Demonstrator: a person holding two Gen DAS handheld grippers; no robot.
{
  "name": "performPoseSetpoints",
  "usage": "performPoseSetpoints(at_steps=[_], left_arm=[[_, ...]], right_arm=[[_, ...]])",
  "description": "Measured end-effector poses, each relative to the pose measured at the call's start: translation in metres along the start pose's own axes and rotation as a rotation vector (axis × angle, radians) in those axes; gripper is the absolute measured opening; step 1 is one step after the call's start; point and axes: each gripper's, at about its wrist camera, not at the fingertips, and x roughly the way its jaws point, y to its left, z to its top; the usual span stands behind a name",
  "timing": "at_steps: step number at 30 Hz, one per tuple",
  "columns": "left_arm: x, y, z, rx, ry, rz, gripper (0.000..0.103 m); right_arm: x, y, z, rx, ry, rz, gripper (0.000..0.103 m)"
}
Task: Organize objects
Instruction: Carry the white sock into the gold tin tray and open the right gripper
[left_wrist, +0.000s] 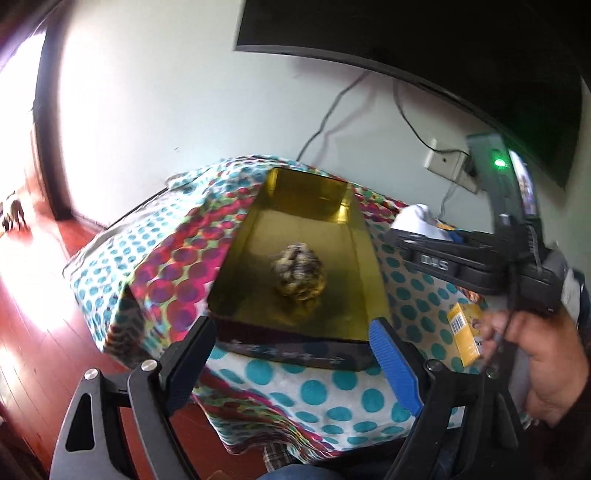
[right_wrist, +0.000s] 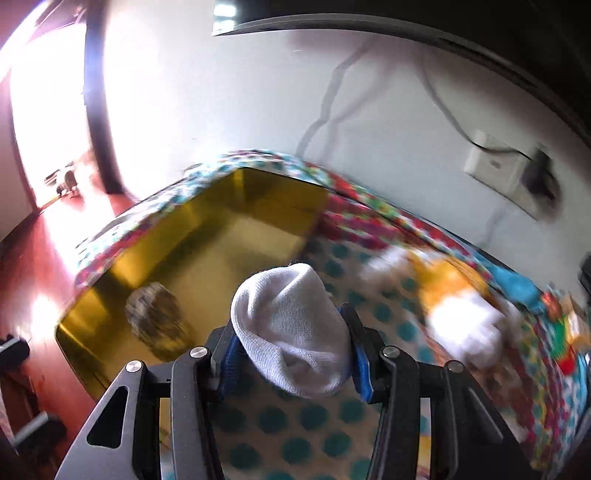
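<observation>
White rolled sock (right_wrist: 295, 332) sits pinched between the blue pads of your right gripper (right_wrist: 293, 354), squeezed at its lower half so the rounded top bulges free above the fingers. You carry it above the spotted tablecloth (right_wrist: 332, 435), just beside the gold tin (right_wrist: 207, 236), which stands open on the table. One mottled sock ball (left_wrist: 299, 273) already lies on the tin's floor, so the tin reads as the collecting place and the white one likely belongs next to it.

Your left gripper (left_wrist: 291, 362) hangs at the tin's near edge with fingers spread wide and nothing between them; it looks parked there to steady the tin or stay clear of the drop.

Yellow carton (left_wrist: 463, 338) lies on the cloth to the right of the tin, close to your right hand (left_wrist: 543, 365). More items further right in the right wrist view are too blurred to name. Watch the tin's near wall when you lower the sock.
</observation>
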Motion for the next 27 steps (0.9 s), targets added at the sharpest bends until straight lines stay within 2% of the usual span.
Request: performPoseSetpoints(at_steps=[7, 16, 20, 22, 24, 27], left_arm=[[0.009, 0.027, 0.002, -0.071, 0.008, 0.003, 0.087], [0.021, 0.038, 0.0, -0.097, 0.023, 0.01, 0.087], [0.024, 0.028, -0.003, -0.073, 0.036, 0.013, 0.087], [0.023, 0.023, -0.004, -0.054, 0.032, 0.018, 0.087], [0.021, 0.018, -0.004, -0.041, 0.024, 0.024, 0.087], [0.016, 0.014, -0.003, -0.031, 0.005, 0.024, 0.087]], right_arm=[[0.04, 0.043, 0.026, -0.085, 0.044, 0.034, 0.046], [0.072, 0.048, 0.018, -0.089, 0.121, 0.077, 0.049], [0.071, 0.043, 0.019, -0.07, 0.113, 0.099, 0.052], [0.064, 0.041, 0.021, -0.066, 0.094, 0.118, 0.064], [0.058, 0.04, 0.025, -0.067, 0.076, 0.124, 0.071], [0.029, 0.03, 0.039, -0.058, 0.004, 0.124, 0.071]])
